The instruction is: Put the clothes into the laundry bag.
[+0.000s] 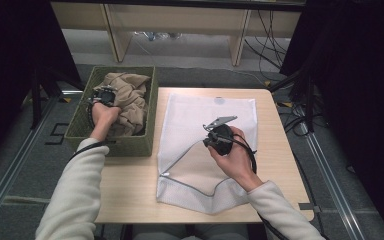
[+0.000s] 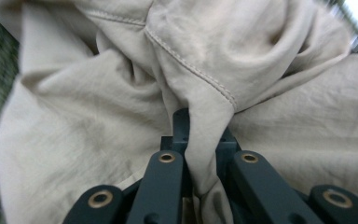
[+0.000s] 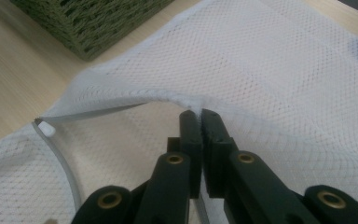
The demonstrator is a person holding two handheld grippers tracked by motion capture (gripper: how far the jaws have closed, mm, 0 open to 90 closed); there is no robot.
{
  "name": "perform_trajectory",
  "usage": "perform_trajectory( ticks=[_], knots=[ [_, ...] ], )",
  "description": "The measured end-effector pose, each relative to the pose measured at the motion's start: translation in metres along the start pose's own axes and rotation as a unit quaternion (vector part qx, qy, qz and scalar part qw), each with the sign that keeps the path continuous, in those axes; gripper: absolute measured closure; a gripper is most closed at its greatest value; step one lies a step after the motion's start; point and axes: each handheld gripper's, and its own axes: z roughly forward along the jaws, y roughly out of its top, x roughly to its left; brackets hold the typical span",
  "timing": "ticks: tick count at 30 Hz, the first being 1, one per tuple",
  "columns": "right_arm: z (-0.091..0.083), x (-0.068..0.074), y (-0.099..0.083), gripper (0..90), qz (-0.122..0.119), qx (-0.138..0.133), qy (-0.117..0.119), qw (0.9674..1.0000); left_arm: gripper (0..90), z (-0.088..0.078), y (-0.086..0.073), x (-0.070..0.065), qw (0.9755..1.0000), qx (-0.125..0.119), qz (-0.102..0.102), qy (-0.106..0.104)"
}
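My left claw (image 2: 200,154) pinches a fold of the one beige garment (image 1: 127,97), bunched ahead of it inside the single green woven basket (image 1: 82,120); nothing is lifted out yet. My right claw (image 3: 200,119) clamps the open rim of the lone white mesh laundry bag (image 1: 200,125), holding its mouth raised on the table (image 1: 130,185). By my reckoning, transfer and zipping remain.

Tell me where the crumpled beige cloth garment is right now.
In the high view the crumpled beige cloth garment lies in the green woven basket at the table's left edge, a fold pinched by the left tongs.
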Motion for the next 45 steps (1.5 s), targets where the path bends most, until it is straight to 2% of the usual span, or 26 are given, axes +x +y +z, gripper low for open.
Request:
perform_trajectory(
  ticks=[2,3,4,5,6,8,9,10,11,12,13,15,16,17,18,21,26,27,28,32,34,37,38,42,44,45],
  knots=[
    [0.000,0.000,0.000,89.4,0.008,0.001,-0.001,1.0000,85.2,-0.010,-0.001,0.002,0.9985,-0.054,-0.007,0.000],
    [0.000,0.000,0.000,89.4,0.010,0.000,0.000,0.9999,85.2,-0.010,-0.001,0.002,0.9985,-0.054,-0.007,0.000],
    [0.000,0.000,-0.001,89.5,0.008,0.000,0.002,1.0000,85.2,-0.016,-0.001,0.003,0.9957,-0.092,-0.010,-0.003],
    [0.001,-0.001,-0.001,89.5,-0.003,-0.005,0.001,1.0000,85.3,-0.016,-0.001,0.003,0.9957,-0.092,-0.010,-0.003],
    [0.002,-0.001,-0.001,89.5,-0.003,-0.013,-0.005,0.9999,85.3,-0.023,-0.001,0.004,0.9912,-0.132,-0.006,-0.001],
    [0.000,-0.003,0.000,89.5,0.000,-0.006,0.006,1.0000,85.4,-0.030,-0.001,0.004,0.9867,-0.162,-0.010,0.000],
    [0.000,-0.003,0.000,89.5,0.000,-0.006,0.006,1.0000,85.4,-0.030,-0.001,0.004,0.9867,-0.162,-0.010,0.000],
    [0.003,-0.005,-0.001,89.5,-0.001,-0.019,0.004,0.9998,85.4,-0.037,-0.002,0.004,0.9819,-0.189,-0.013,0.001],
    [0.003,-0.005,-0.001,89.5,-0.001,-0.019,0.004,0.9998,85.4,-0.037,-0.002,0.004,0.9819,-0.189,-0.013,0.001],
    [0.002,-0.004,-0.001,89.5,0.012,-0.019,0.002,0.9998,85.4,-0.041,-0.002,0.004,0.9789,-0.204,-0.015,0.002],
    [0.001,-0.008,-0.001,89.5,-0.002,-0.022,0.006,0.9997,85.5,-0.047,-0.002,0.004,0.9754,-0.220,-0.012,0.005],
    [-0.001,-0.007,-0.001,89.5,0.025,-0.022,0.008,0.9994,85.4,-0.050,-0.003,0.003,0.9738,-0.227,-0.016,0.005],
    [0.000,-0.011,-0.002,89.5,0.009,-0.033,0.005,0.9994,85.5,-0.058,-0.003,0.003,0.9705,-0.241,-0.015,0.007],
    [0.000,-0.011,-0.002,89.5,0.009,-0.033,0.005,0.9994,85.5,-0.058,-0.003,0.003,0.9705,-0.241,-0.015,0.007],
    [-0.001,-0.011,-0.003,89.5,0.017,-0.041,0.008,0.9990,85.5,-0.064,-0.003,0.002,0.9667,-0.255,-0.015,0.004],
    [0.000,-0.016,-0.004,89.5,0.002,-0.051,0.013,0.9986,85.5,-0.071,-0.003,0.001,0.9639,-0.266,-0.011,0.005],
    [-0.007,-0.015,-0.005,89.5,0.040,-0.066,0.014,0.9970,85.6,-0.089,-0.004,-0.006,0.9544,-0.298,-0.009,-0.004],
    [-0.007,-0.015,-0.005,89.5,0.040,-0.066,0.014,0.9970,85.5,-0.089,-0.004,-0.006,0.9544,-0.298,-0.009,-0.004],
    [-0.006,-0.017,-0.006,89.5,0.032,-0.078,0.014,0.9963,85.6,-0.094,-0.004,-0.008,0.9522,-0.305,-0.010,-0.008],
    [-0.007,-0.016,-0.006,89.5,0.032,-0.078,0.015,0.9963,85.6,-0.101,-0.004,-0.009,0.9485,-0.317,-0.009,-0.012],
    [-0.005,-0.018,-0.006,89.5,0.014,-0.083,0.017,0.9963,85.7,-0.103,-0.004,-0.010,0.9476,-0.319,-0.008,-0.012],
    [-0.007,-0.016,-0.006,89.5,0.034,-0.074,0.015,0.9966,85.7,-0.108,-0.004,-0.012,0.9447,-0.327,-0.004,-0.017],
    [-0.007,-0.017,-0.006,89.5,0.027,-0.078,0.015,0.9964,85.7,-0.111,-0.004,-0.013,0.9423,-0.334,-0.001,-0.021],
    [-0.009,-0.016,-0.006,89.5,0.031,-0.080,0.015,0.9962,85.7,-0.115,-0.004,-0.015,0.9401,-0.340,0.001,-0.023],
    [-0.009,-0.015,-0.006,89.5,0.037,-0.079,0.015,0.9961,85.6,-0.118,-0.004,-0.017,0.9372,-0.348,0.001,-0.026],
    [-0.008,-0.016,-0.006,89.5,0.026,-0.082,0.014,0.9962,85.7,-0.121,-0.004,-0.018,0.9367,-0.349,0.004,-0.027]
  ],
)
